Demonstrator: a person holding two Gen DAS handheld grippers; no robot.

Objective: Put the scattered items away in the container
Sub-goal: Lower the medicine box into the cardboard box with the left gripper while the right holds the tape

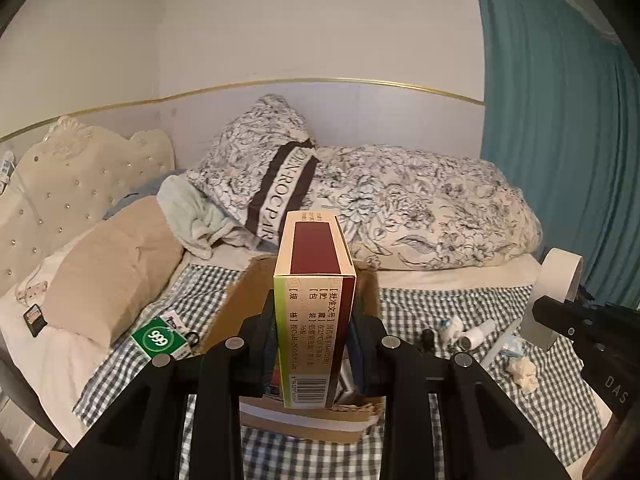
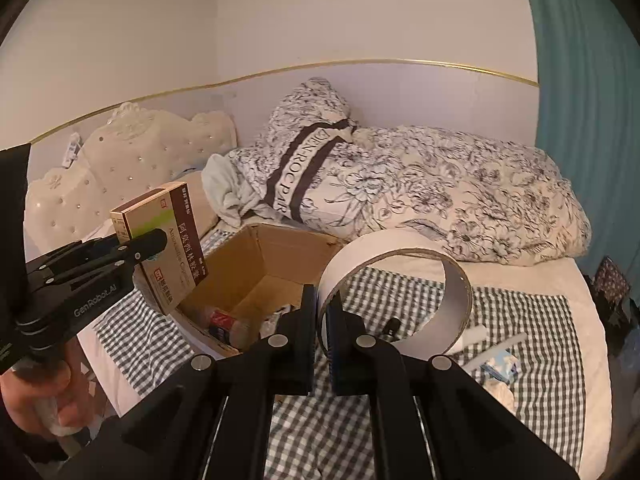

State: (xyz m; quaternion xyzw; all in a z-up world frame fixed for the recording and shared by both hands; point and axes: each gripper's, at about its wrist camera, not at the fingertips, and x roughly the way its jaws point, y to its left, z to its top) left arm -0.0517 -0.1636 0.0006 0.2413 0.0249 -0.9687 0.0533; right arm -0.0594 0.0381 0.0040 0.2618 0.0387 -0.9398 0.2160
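My left gripper [image 1: 314, 320] is shut on a maroon and cream medicine box [image 1: 316, 280] and holds it upright above the open cardboard box [image 1: 248, 296]. From the right wrist view the same medicine box [image 2: 168, 240] hangs over the left rim of the cardboard box [image 2: 256, 264], which holds a few small items. My right gripper [image 2: 320, 320] is shut on a large white tape roll [image 2: 400, 300], held above the checked blanket to the right of the cardboard box. That tape roll [image 1: 556, 296] shows at the right edge of the left wrist view.
A green "999" box [image 1: 160, 338] lies on the checked blanket [image 1: 460, 320] left of the cardboard box. Small white bottles [image 1: 476, 334], a crumpled tissue [image 1: 522, 372] and a packet [image 2: 500, 364] lie to the right. A beige pillow [image 1: 116, 272], floral duvet [image 2: 440, 200] and headboard stand behind.
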